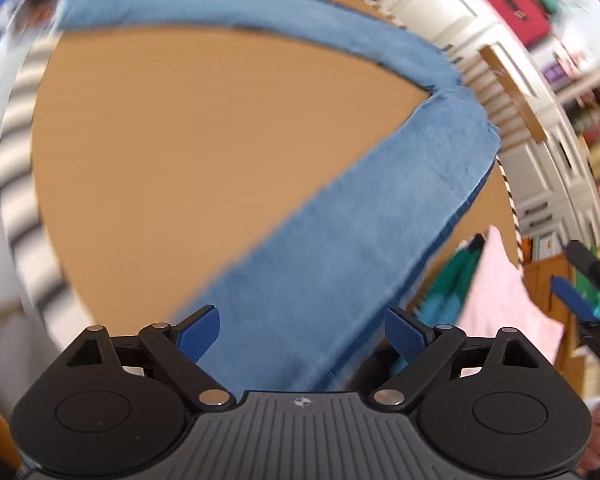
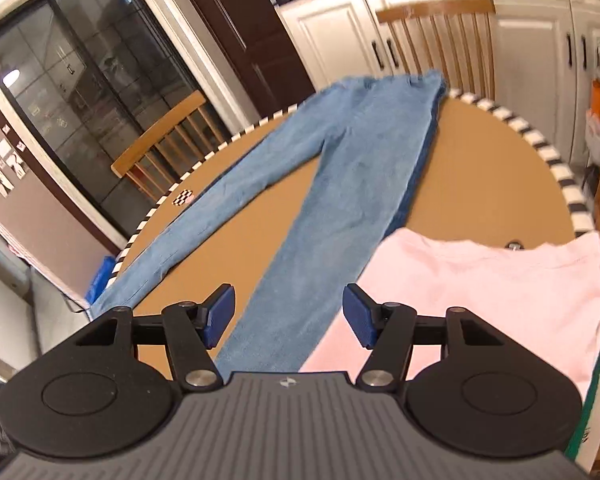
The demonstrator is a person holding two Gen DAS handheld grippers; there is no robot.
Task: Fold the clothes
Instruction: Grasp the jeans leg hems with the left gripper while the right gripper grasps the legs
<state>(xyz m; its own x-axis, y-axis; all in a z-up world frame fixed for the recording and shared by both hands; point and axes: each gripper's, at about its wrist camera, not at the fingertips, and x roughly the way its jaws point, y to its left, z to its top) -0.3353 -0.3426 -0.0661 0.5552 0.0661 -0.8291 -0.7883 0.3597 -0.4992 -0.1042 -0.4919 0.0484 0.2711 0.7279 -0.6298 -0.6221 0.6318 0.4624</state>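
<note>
A pair of light blue jeans (image 2: 340, 184) lies spread flat on the round brown table (image 2: 480, 168), legs apart in a V. In the left wrist view the jeans (image 1: 340, 216) run from the waist at the right down to my left gripper (image 1: 302, 334), which is open above the near leg. My right gripper (image 2: 288, 316) is open and empty just above the hem end of the near leg; it also shows at the right edge of the left wrist view (image 1: 580, 300). A folded pink shirt (image 2: 480, 280) lies on a stack to the right of it.
The table rim has a black-and-white striped edge (image 2: 540, 148). Wooden chairs stand at the far side (image 2: 440, 40) and the left (image 2: 168, 140). White cabinets (image 2: 520, 40) and a dark glass door (image 2: 80, 80) are behind. Green fabric (image 1: 460, 276) lies under the pink shirt.
</note>
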